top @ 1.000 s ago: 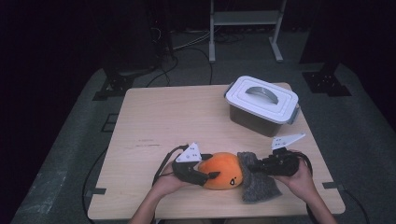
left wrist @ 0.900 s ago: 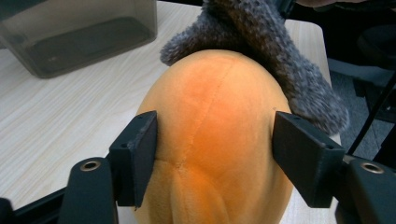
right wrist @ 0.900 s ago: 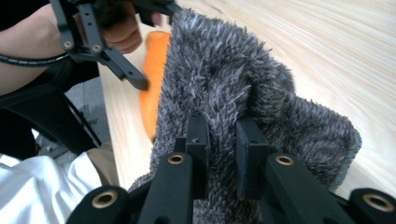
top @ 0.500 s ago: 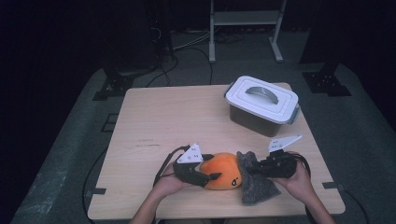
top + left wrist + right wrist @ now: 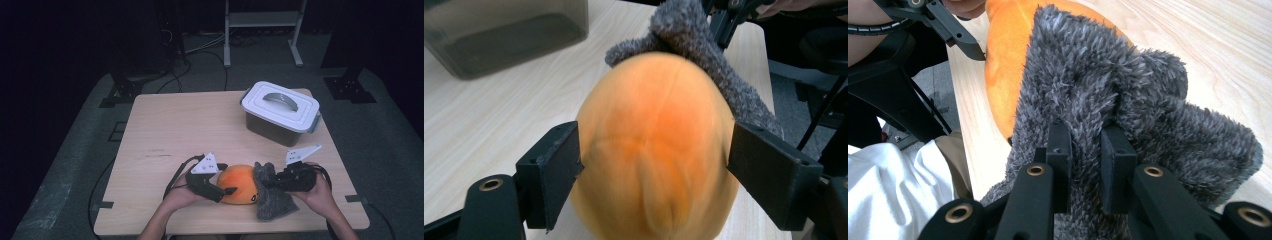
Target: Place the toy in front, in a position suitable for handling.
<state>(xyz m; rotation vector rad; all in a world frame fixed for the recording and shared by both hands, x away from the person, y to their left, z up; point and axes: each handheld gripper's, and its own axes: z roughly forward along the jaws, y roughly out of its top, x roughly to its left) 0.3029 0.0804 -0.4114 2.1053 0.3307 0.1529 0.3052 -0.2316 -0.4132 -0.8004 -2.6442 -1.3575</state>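
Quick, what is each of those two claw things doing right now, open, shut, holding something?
Left gripper: jaws just opening, astride the orange plush toy, no clear grip.
Right gripper: shut on the grey fuzzy cloth.

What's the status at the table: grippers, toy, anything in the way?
Left gripper just opening, jaws beside the orange plush toy. Right gripper shut on the grey fuzzy cloth. Lidded bin stands apart, nothing in the way.

You are looking at an orange plush [image 5: 241, 183], deeper orange down its middle seam. You are seeing a shaggy dark grey cloth [image 5: 272, 197] with paler fibre tips. Your fingers [image 5: 555, 169] are showing matte black. The counter [image 5: 190, 125] is showing pale wood grain. The box [image 5: 280, 112] is showing smoky grey walls, a white lid and a grey handle.
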